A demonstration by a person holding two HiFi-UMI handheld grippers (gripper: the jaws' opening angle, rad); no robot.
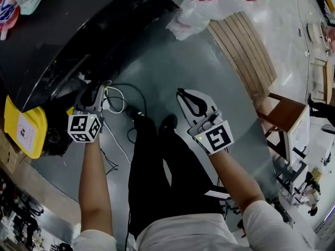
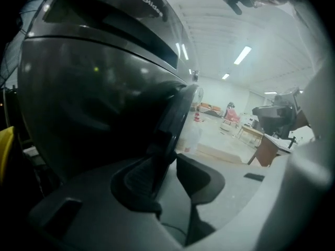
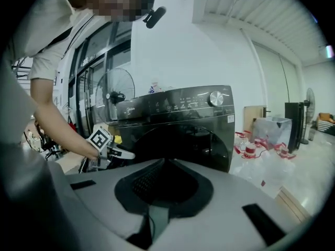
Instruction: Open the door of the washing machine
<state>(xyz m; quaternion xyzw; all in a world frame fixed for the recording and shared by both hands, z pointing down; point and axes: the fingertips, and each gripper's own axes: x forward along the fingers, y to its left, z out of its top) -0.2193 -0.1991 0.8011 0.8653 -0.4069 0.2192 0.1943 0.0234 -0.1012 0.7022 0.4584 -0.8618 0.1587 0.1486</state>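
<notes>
The dark washing machine (image 1: 78, 30) fills the upper left of the head view, and its round door (image 3: 183, 145) faces the right gripper view. My left gripper (image 1: 97, 88) is at the door's left edge. In the left gripper view the door's dark rim (image 2: 172, 124) runs between the jaws of that gripper (image 2: 166, 163). The rim lies against the left pad (image 2: 138, 179), and a gap shows on the right, so the jaws are open. My right gripper (image 1: 183, 94) hangs over the floor, apart from the machine. It is shut on nothing, its tips (image 3: 165, 163) meeting.
A yellow object (image 1: 23, 127) and cables (image 1: 123, 101) lie on the floor beside the machine. A wooden slatted bench (image 1: 243, 51), a brown stool (image 1: 285, 116) and a plastic bag (image 1: 201, 7) stand to the right. A fan (image 3: 118, 90) stands behind the machine.
</notes>
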